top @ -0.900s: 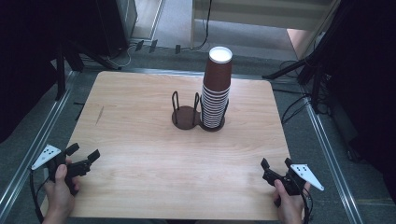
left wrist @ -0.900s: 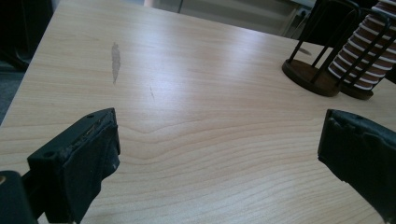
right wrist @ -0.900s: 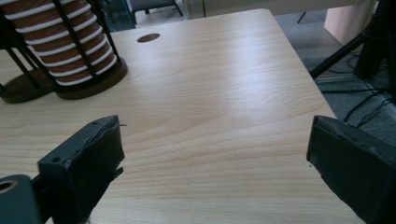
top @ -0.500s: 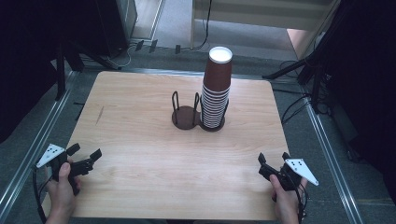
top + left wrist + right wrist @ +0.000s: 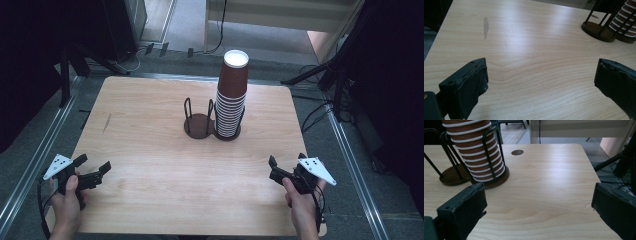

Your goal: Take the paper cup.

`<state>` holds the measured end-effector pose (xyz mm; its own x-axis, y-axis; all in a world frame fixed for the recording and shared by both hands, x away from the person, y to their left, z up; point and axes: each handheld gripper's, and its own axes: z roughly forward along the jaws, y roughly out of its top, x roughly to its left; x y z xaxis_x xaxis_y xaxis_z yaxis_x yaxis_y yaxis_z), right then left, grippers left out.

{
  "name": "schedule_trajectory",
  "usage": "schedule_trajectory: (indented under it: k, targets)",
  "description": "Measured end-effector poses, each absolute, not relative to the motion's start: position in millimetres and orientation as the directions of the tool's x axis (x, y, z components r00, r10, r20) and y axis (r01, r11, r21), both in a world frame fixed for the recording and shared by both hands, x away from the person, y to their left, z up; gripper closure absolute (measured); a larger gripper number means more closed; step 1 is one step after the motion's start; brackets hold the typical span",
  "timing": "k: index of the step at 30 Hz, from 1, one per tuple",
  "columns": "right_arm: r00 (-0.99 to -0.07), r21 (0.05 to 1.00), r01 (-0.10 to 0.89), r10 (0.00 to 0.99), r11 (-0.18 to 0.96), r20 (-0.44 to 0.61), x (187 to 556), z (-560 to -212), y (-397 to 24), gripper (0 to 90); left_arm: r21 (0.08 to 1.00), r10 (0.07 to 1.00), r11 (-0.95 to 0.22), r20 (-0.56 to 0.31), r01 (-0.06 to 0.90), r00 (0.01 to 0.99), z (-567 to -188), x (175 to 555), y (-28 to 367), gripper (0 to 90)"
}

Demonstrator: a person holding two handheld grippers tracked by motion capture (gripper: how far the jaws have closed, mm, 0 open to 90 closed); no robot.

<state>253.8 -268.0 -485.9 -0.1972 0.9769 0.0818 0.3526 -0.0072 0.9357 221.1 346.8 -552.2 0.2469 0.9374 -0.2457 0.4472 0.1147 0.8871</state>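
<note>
Both tongs spread wide with nothing between them, cups parked mid-worktop

Left tongs (image 5: 92, 171) sit at about 8 o'clock on the wooden worktop (image 5: 150, 145), jaws wide apart over bare wood. Dead centre is the empty wire cup holder (image 5: 198, 122), and touching it at 3 o'clock is the second holder with the tall stack of brown paper cups (image 5: 232, 95). Right tongs (image 5: 280, 170) hang around 4 o'clock, also gaping, well apart from the stack.

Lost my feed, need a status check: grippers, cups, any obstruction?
Left gripper open, right gripper open, both empty. Paper cup stack upright in wire holder, untouched. Table between unobstructed.
</note>
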Motion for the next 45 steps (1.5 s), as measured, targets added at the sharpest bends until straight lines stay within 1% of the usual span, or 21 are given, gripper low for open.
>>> schedule_trajectory:
  k: [5, 25, 41, 43, 45]
  targets:
    - [-0.199, 0.942, 0.335, 0.975, -0.030, 0.102, 262.2, -474.7, -259.0, 0.0, 0.886, 0.939, 0.111, -0.242, 0.450, 0.244, -552.1, 221.4, 346.3, 0.0]
    - [-0.286, 0.955, 0.296, 0.956, 0.028, 0.061, 288.4, -437.6, -216.5, 0.0, 0.885, 0.939, 0.106, -0.240, 0.454, 0.247, -552.0, 221.8, 345.9, 0.0]
    - [-0.332, 0.959, 0.280, 0.941, 0.035, 0.063, 305.7, -418.6, -186.7, 0.0, 0.884, 0.938, 0.104, -0.240, 0.456, 0.252, -552.0, 222.0, 345.4, 0.0]
    - [-0.334, 0.959, 0.281, 0.941, 0.035, 0.063, 307.2, -417.7, -185.6, 0.0, 0.885, 0.938, 0.103, -0.238, 0.454, 0.251, -551.9, 221.7, 345.4, 0.2]
    - [-0.334, 0.959, 0.281, 0.941, 0.041, 0.058, 309.9, -416.2, -183.2, 0.0, 0.886, 0.940, 0.109, -0.239, 0.451, 0.243, -552.0, 221.6, 345.2, 3.0]
